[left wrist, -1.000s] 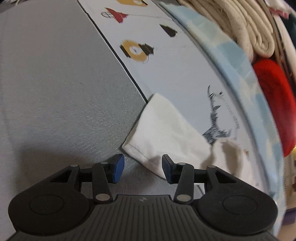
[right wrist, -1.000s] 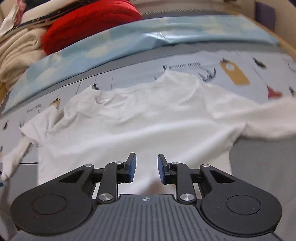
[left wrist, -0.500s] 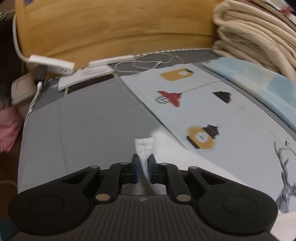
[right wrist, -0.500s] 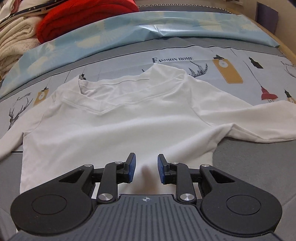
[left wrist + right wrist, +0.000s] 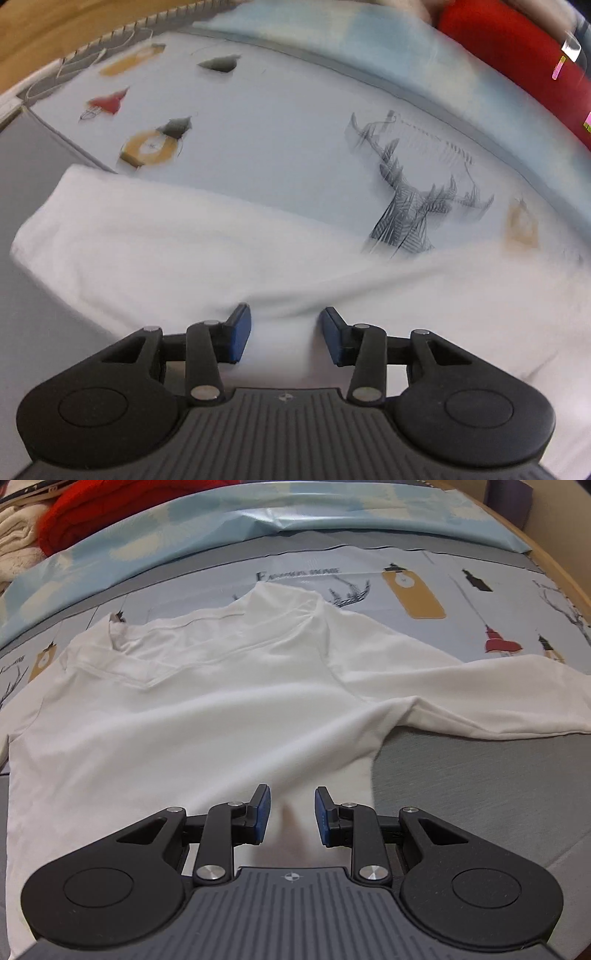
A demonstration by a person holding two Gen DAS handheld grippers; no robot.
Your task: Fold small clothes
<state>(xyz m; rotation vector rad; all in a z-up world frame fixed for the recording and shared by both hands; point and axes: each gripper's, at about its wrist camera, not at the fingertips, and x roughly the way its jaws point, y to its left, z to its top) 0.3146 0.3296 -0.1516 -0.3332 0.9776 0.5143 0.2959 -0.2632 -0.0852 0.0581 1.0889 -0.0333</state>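
Shirt (image 5: 207,716) lies spread flat beneath both parted claws.

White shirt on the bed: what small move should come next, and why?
Probably lower the left claw onto the sleeve and close. Its jaws are opening with nothing pinched; the white shirt lies flat, collar away, both sleeves spread out sideways, so folding a sleeve inward looks like the first step.
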